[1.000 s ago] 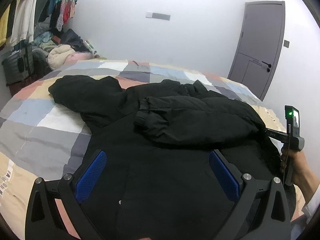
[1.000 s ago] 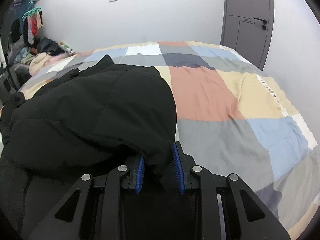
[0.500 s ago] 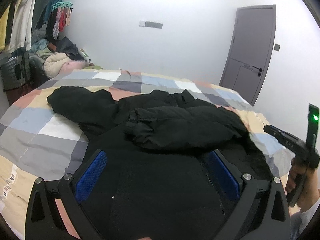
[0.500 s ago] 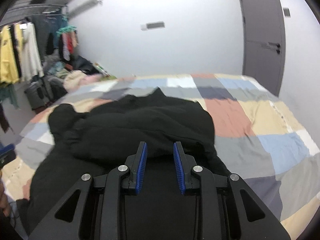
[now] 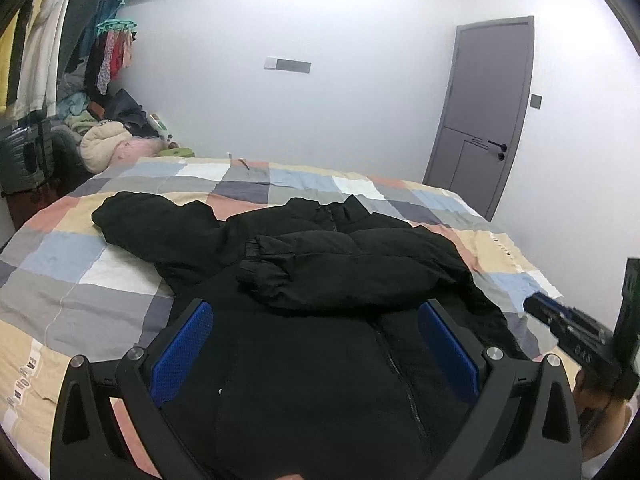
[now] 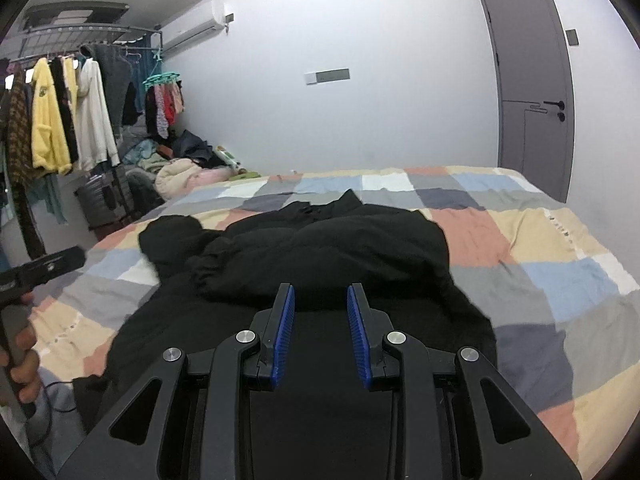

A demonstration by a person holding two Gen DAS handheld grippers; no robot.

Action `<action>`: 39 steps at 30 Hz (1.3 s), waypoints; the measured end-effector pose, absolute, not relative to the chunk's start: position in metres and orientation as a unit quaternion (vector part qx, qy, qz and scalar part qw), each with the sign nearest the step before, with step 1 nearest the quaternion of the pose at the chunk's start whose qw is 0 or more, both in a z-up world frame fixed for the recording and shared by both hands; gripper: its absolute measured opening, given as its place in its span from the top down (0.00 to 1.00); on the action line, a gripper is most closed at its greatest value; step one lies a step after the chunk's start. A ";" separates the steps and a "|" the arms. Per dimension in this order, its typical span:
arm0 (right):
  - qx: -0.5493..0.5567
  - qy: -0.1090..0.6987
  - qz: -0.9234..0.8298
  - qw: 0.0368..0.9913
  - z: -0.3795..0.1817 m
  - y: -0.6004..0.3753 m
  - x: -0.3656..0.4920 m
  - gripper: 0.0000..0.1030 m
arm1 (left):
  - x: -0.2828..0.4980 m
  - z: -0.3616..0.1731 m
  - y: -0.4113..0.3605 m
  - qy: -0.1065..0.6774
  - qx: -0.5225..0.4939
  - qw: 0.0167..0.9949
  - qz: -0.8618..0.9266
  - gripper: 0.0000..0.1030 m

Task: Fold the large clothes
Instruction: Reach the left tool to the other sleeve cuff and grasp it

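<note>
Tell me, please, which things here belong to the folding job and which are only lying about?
Belongs to the job:
black jacket
left gripper
right gripper
bed, the folding surface

Just lying about:
hanging clothes
clothes pile
suitcase
door

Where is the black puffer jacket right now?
In both wrist views the black puffer jacket lies spread on the patchwork bedspread, ahead of both grippers, one sleeve folded across its body, the other still stretched left.
</note>
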State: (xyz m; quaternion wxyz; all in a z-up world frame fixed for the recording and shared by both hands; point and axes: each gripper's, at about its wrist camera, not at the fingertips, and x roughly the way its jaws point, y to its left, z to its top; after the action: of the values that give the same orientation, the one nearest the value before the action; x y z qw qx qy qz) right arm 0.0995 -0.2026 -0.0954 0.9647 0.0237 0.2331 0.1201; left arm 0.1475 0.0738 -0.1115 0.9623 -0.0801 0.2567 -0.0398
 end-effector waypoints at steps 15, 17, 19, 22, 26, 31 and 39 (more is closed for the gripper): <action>0.013 0.204 0.117 0.972 -0.103 -0.181 0.054 0.56 | 0.168 -0.128 0.170 0.317 -0.123 0.941 -0.003 0.00; 0.012 0.207 0.117 0.971 -0.106 -0.179 0.056 0.42 | 0.186 -0.134 0.199 0.347 -0.145 0.927 -0.009 0.00; 0.013 0.214 0.120 0.969 -0.109 -0.178 0.059 0.33 | 0.206 -0.141 0.229 0.375 -0.176 0.910 -0.011 0.00; 0.021 0.224 0.119 0.967 -0.113 -0.178 0.062 0.22 | 0.234 -0.148 0.274 0.396 -0.192 0.898 0.012 0.00; 0.022 0.229 0.111 0.967 -0.116 -0.177 0.064 0.14 | 0.273 -0.155 0.328 0.405 -0.220 0.887 0.035 0.00; 0.022 0.239 0.096 0.966 -0.119 -0.174 0.072 0.01 | 0.325 -0.172 0.394 0.396 -0.268 0.877 0.057 0.00; 0.025 0.268 0.076 0.960 -0.129 -0.168 0.096 0.00 | 0.397 -0.245 0.512 0.348 -0.412 0.835 0.109 0.02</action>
State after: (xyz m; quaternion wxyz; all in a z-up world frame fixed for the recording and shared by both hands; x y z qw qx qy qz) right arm 0.0959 -0.1681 -0.1287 0.9602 0.0251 0.2678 0.0759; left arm 0.3975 0.5124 -0.2445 0.8351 -0.4121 0.3478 0.1089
